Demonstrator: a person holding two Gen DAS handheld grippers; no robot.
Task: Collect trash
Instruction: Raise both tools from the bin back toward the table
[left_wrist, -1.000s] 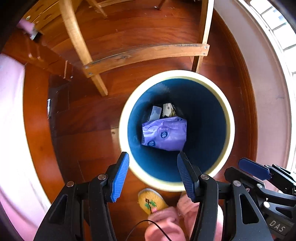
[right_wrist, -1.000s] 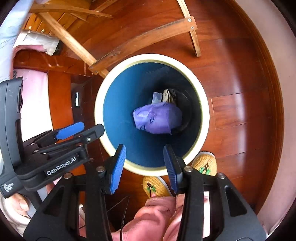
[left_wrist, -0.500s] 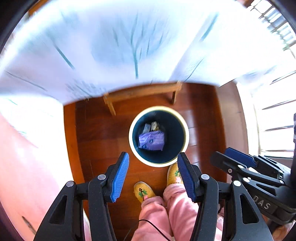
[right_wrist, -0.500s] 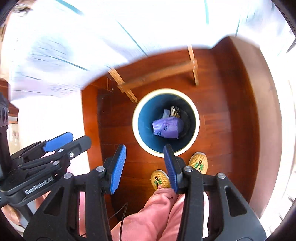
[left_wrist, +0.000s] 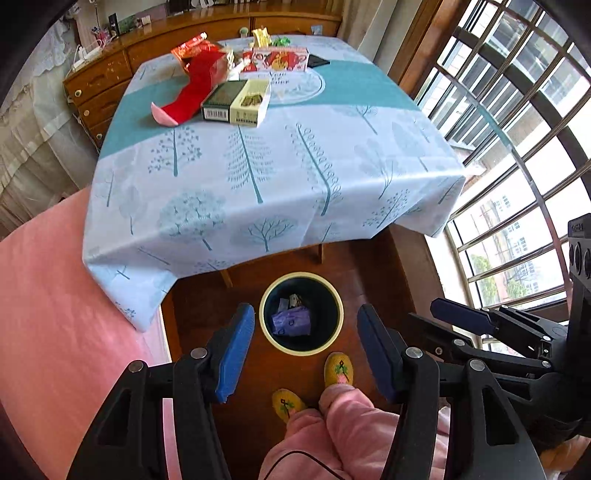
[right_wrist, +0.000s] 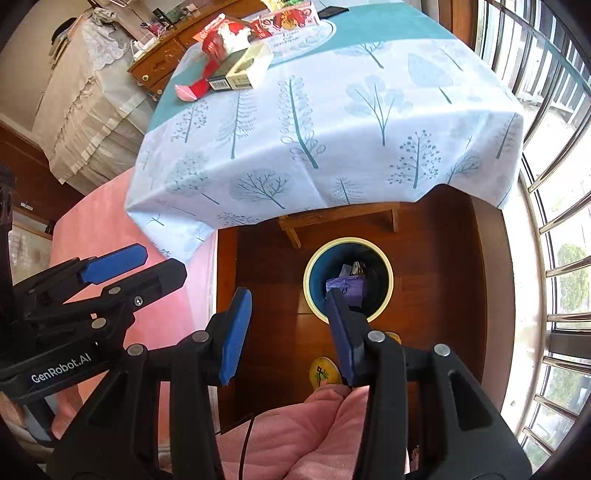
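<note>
From the left wrist view, the left gripper (left_wrist: 303, 350) hangs high over the round blue waste bin with a cream rim (left_wrist: 334, 295) on the dark wooden floor; its blue-padded jaws are opening with nothing between them. A crumpled purple plastic wrapper (left_wrist: 290, 321) already lies inside the bin. On the table under the pale tree-patterned tablecloth (left_wrist: 258, 177), a red wrapper (left_wrist: 192, 92) and a green and cream cardboard box (left_wrist: 236, 101) remain.

From the right wrist view, the right gripper (right_wrist: 286, 328) is likewise empty, jaws parted. The bin (right_wrist: 386, 273) sits below by the person's yellow slippers (right_wrist: 323, 371).

The step in hand looks like turning from the bin to the table; the next move calls for reaching across to the far items.
</note>
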